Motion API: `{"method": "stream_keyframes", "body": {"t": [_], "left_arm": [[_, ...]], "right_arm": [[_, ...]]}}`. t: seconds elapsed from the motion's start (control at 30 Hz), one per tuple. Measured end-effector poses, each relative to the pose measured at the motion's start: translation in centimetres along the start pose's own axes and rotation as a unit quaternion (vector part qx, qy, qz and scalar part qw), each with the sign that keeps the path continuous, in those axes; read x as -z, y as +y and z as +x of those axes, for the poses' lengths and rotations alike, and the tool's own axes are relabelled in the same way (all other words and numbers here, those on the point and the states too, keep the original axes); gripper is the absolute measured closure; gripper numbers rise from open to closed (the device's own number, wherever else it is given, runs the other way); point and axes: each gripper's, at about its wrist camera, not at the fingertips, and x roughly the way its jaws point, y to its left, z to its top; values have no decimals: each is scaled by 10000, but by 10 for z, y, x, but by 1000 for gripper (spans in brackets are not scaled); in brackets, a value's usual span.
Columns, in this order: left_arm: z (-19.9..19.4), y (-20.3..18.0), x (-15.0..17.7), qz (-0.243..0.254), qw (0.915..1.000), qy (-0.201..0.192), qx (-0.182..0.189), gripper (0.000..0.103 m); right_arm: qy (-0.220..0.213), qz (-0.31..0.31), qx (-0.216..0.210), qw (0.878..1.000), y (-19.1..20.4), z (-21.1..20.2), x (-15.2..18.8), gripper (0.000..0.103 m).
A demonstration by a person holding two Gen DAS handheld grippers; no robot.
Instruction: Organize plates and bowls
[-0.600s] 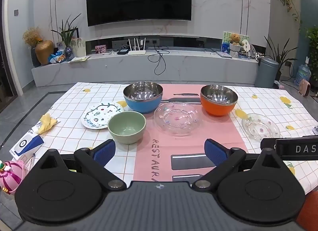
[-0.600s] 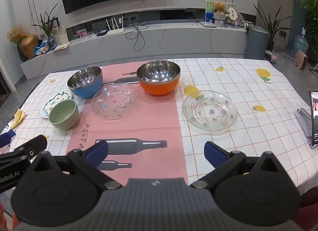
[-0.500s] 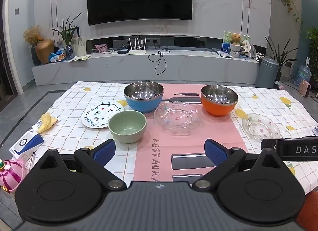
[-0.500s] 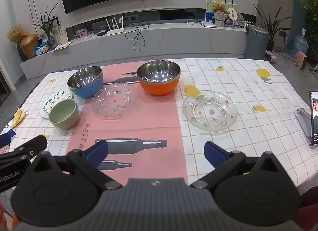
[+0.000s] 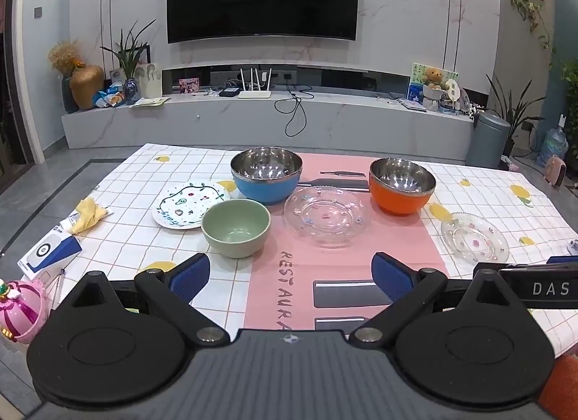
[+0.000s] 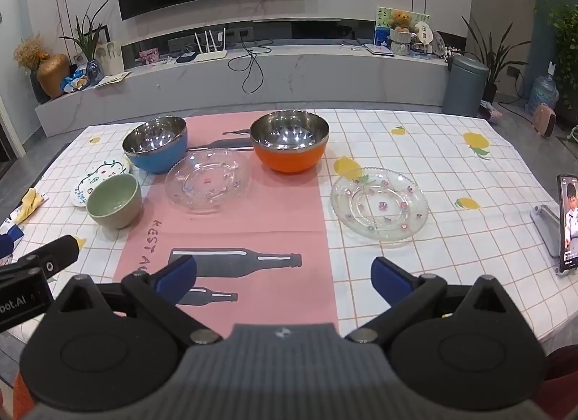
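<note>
Both left gripper [image 5: 290,271] and right gripper [image 6: 283,273] gape wide, empty; 2 clear patterned glass plates [image 6: 379,203] look slippery, fragile; grip rims.

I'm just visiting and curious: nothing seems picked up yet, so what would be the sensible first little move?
Probably ease the left hand-held gripper forward toward the green bowl: its jaws are open and empty, and that bowl sits nearest, apart from the other dishes.

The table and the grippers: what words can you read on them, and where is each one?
"RESTAURA", cut off: pink runner.
"REST A", cut off: the same runner, right wrist view.
"DAS", cut off: right gripper, in the left wrist view.
"bot.AI", cut off: left gripper, in the right wrist view.
Blue box: unreadable.
</note>
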Motion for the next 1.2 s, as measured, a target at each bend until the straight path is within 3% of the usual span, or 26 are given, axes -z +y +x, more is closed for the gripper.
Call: {"method": "stream_keyframes", "body": {"t": [1.2], "left_arm": [[1,-2,3,32,10000,52,50,0]], "right_arm": [[53,-73,80,9999,1,0,8,2]]}}
